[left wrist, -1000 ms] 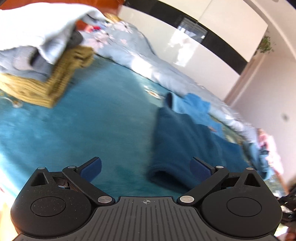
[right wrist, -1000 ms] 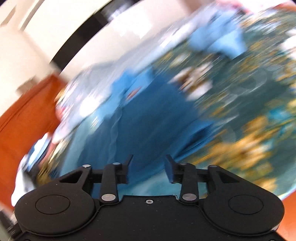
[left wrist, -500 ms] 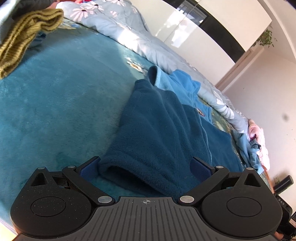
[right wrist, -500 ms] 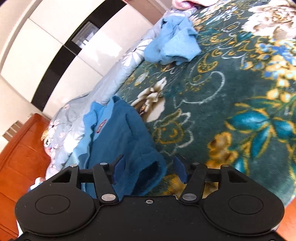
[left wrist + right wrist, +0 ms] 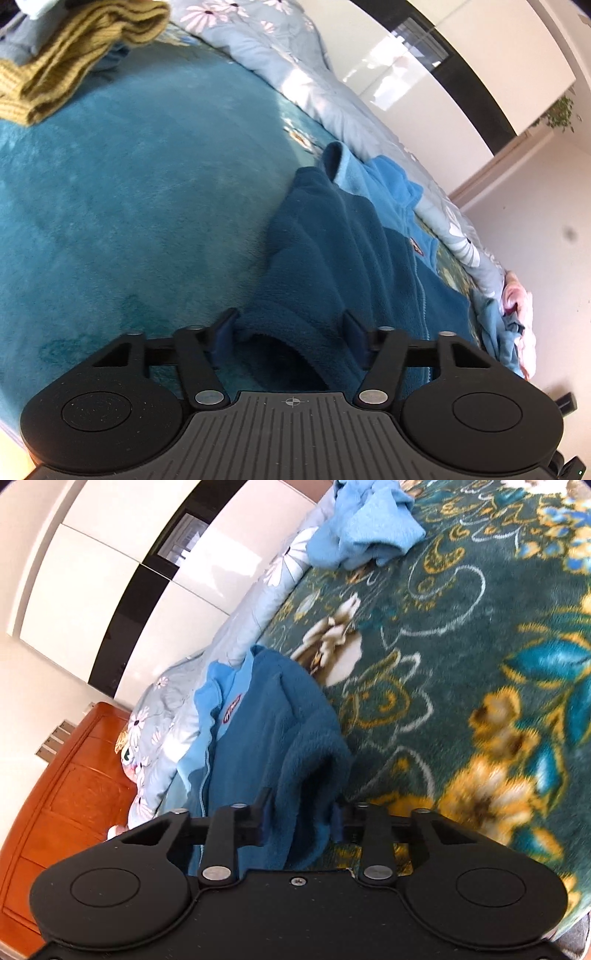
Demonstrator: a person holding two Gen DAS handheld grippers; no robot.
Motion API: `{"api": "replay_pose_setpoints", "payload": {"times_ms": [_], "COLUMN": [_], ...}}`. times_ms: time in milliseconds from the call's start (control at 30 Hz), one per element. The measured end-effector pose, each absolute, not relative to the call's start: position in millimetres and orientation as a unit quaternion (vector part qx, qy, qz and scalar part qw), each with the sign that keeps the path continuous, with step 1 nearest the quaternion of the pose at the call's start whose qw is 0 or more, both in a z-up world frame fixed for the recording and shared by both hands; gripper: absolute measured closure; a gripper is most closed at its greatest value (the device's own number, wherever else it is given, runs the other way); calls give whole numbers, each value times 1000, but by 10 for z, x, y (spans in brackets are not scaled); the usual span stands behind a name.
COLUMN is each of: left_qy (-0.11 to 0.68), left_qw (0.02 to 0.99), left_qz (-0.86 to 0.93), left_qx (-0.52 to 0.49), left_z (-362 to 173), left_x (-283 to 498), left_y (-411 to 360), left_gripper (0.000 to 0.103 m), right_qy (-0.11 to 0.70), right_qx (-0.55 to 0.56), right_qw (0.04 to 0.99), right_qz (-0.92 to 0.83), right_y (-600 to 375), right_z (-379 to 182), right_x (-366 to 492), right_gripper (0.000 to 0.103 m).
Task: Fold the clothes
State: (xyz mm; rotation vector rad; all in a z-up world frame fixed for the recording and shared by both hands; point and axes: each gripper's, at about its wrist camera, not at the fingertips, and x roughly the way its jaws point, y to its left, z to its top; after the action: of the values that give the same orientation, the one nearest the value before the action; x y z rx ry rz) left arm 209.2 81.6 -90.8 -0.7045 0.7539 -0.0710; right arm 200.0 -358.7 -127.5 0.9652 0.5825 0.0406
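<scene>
While the fleece (image 5: 332, 258) lay flat on the teal blanket (image 5: 129, 206), zip side up and collar toward the wall, we brought both grippers to its near end, one at each sleeve, since lifting the two cuffs together is likely how the sleeves get folded in evenly. The left gripper (image 5: 290, 332) was closing, with the open cuff of one sleeve between its jaws; the pads looked close to the cloth on both sides, though we could not say they were pressing it yet. The right gripper (image 5: 301, 818) was closing too, narrower, with the other sleeve's bunched end between its jaws and apparently pinched. Both tools pointed down at a slant, which let the fingers slide under the cuffs. A mustard knit (image 5: 74, 62) sat stacked well off to the left, and a pale blue garment (image 5: 365, 524) lay crumpled beyond, apart from the fleece.
</scene>
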Motion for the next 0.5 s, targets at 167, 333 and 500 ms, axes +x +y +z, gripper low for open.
{"api": "replay_pose_setpoints", "payload": {"times_ms": [167, 333, 500], "left_qy": [352, 354, 349], "left_qw": [865, 874, 875], "left_qz": [-22, -16, -17], "left_qx": [-356, -332, -335], "left_z": [-909, -815, -753], "left_x": [2037, 1987, 1866], "left_y": [892, 848, 911], "left_gripper": [79, 88, 91], "right_qy": [281, 272, 276], "right_qx": [464, 452, 443], "right_qw": [840, 849, 852], "right_qz": [12, 26, 27], "right_y": [-3581, -3543, -3541], "right_z": [-1245, -1139, -1078], "right_x": [1960, 1838, 1671], "right_gripper": [88, 91, 92]}}
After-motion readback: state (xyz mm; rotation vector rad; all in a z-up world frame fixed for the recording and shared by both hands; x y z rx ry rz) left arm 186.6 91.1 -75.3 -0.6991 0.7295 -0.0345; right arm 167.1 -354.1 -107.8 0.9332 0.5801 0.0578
